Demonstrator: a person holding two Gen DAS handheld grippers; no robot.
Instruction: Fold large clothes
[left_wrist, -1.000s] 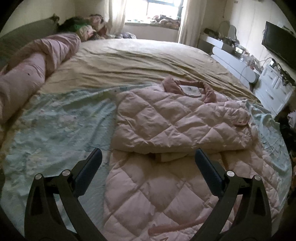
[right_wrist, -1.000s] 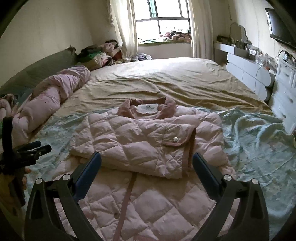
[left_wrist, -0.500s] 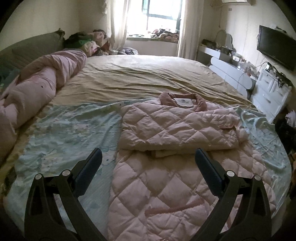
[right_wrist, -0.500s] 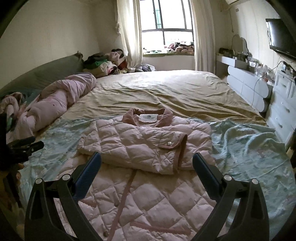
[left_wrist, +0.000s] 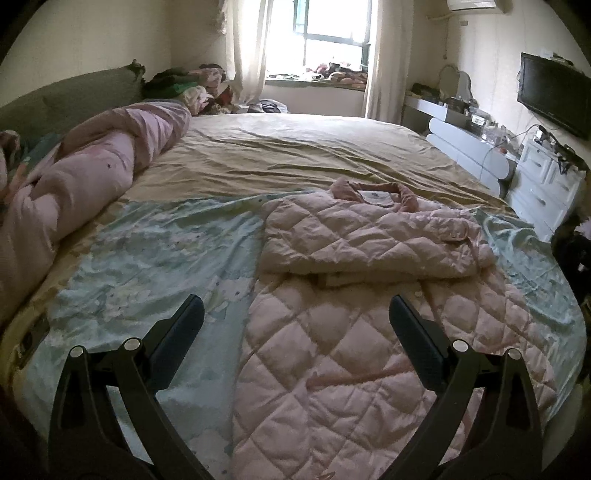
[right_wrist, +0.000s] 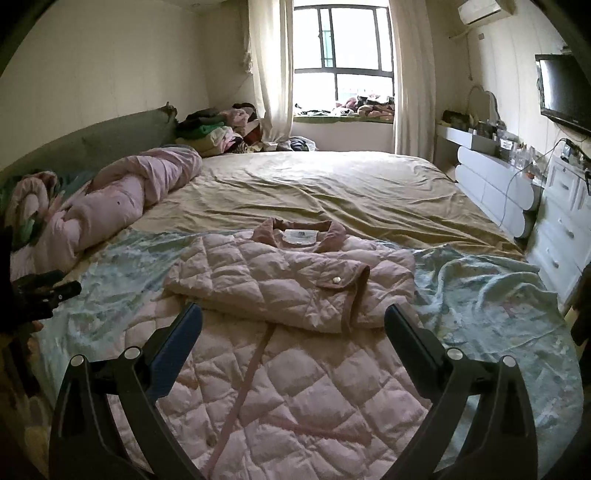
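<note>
Nearest the cameras, the left gripper (left_wrist: 295, 325) and the right gripper (right_wrist: 293, 323) both hang above the bed with their fingers spread wide and nothing between them; under them lies the lower half of the pink quilted coat (right_wrist: 288, 376), flat on the pale blue sheet (left_wrist: 147, 258), its hem toward the person; a darker pink trim strip (right_wrist: 243, 391) runs down its front. Further on, the sleeves (right_wrist: 295, 291) are folded across the chest in a thick band, a snap cuff (right_wrist: 343, 282) on top; beyond that sits the collar (right_wrist: 299, 230) with its white label. The step in hand looks to be bringing the hem up over the sleeves; to do it well, each gripper would best pinch one bottom corner through all layers, lift evenly, and carry the edge toward the collar so the crease falls just below the sleeve band; padding of this kind likely springs back, so pressing the fold flat should help. Far off lie the tan bedcover (right_wrist: 332, 188), a rolled pink duvet (left_wrist: 74, 184) and the window (right_wrist: 343, 55).
</note>
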